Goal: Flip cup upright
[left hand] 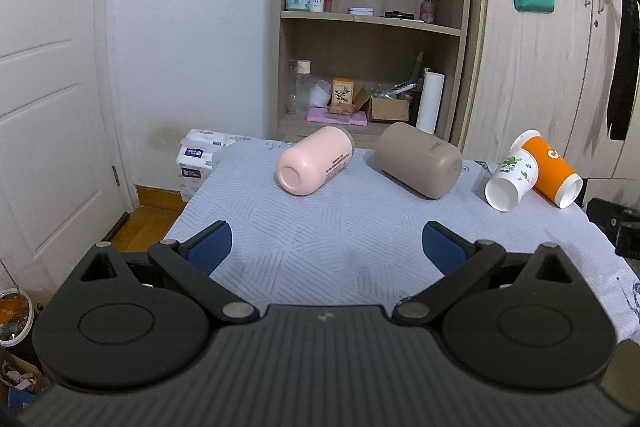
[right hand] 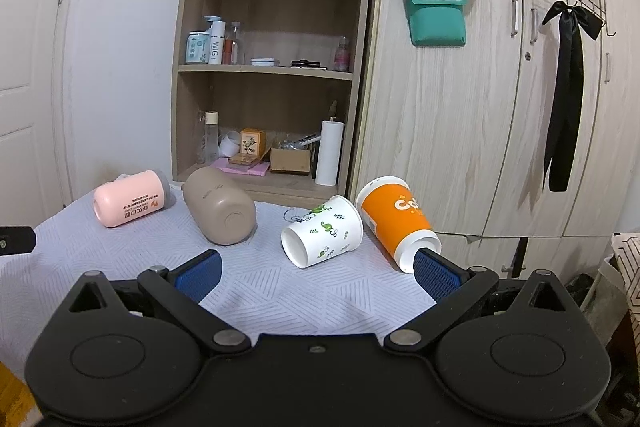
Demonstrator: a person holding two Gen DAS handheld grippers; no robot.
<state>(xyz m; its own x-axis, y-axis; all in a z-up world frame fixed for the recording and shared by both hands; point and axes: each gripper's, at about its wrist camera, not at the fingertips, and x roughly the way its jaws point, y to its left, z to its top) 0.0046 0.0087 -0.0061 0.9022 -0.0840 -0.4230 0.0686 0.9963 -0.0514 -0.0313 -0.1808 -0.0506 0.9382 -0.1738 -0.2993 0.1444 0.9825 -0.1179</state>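
Four cups lie tipped on table (left hand: 320,227): pink cup (left hand: 314,163) far left, brown cup (left hand: 420,163), white cup (right hand: 324,231), orange cup (right hand: 396,223) far right. Left gripper (left hand: 326,247) & right gripper (right hand: 316,273): jaws apart, holding nothing.

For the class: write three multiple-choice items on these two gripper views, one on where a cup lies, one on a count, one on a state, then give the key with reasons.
1. Which cup touches the orange paper cup?
A. pink cup
B. white leaf-print cup
C. taupe cup

2. How many cups lie on the table?
A. two
B. three
C. four

3. How do the left gripper and right gripper stand?
A. both open, empty
B. both shut
C. one holds a cup

Key:
1 B: the white leaf-print cup leans against it.
2 C: the pink cup and taupe cup join the two paper ones.
3 A: blue pads sit wide apart with nothing between.
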